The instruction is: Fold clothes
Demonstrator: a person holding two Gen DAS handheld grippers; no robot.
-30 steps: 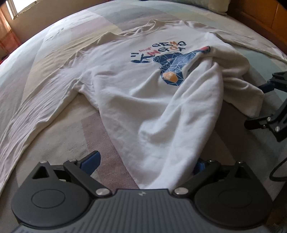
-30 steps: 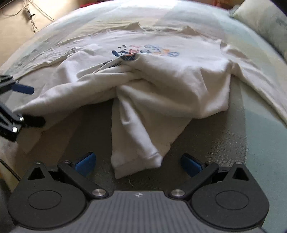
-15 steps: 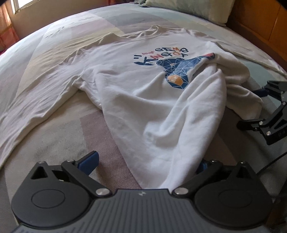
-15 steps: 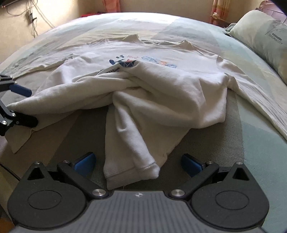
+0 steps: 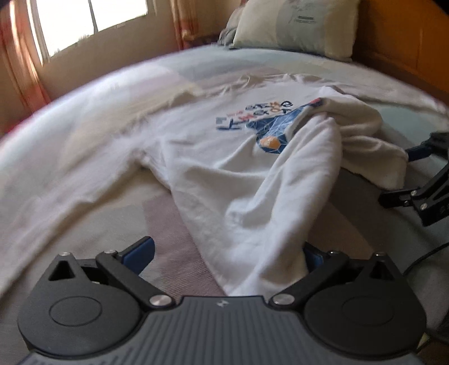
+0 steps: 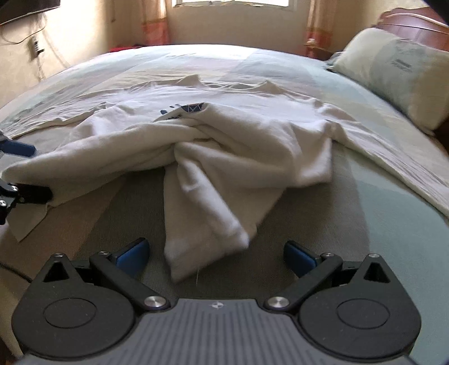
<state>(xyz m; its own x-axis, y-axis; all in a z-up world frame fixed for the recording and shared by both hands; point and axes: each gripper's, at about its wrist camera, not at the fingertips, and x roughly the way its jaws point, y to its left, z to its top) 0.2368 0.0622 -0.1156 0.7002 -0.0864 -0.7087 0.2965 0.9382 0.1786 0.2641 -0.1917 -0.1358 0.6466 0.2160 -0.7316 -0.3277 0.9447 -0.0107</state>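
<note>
- sweatshirt [image 5: 213,157] hem bunched, body runs from the hem away toward pillow [image 5: 297,25]
- left gripper [image 5: 224,252] fingers apart, hem corner lying between them
- right gripper [image 6: 214,255] fingers apart, other hem fold just ahead, unclamped

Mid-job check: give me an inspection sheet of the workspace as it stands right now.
Surface: bed with a pale patchwork cover, lightly wrinkled.
Job's things: white sweatshirt lying print-side up, both long sleeves spread out; its hem is bunched and pulled toward the tools, partly covering the blue print.
Clutter: nothing seen on the bed besides a pillow at the head end.
Grippers: left tool open, hem corner lying between its fingers; right tool open, the other hem corner lying between its fingers.
Cables: dark cable by the bed edge; wall cable with plug.
Surroundings: window, curtains, wooden headboard.
</note>
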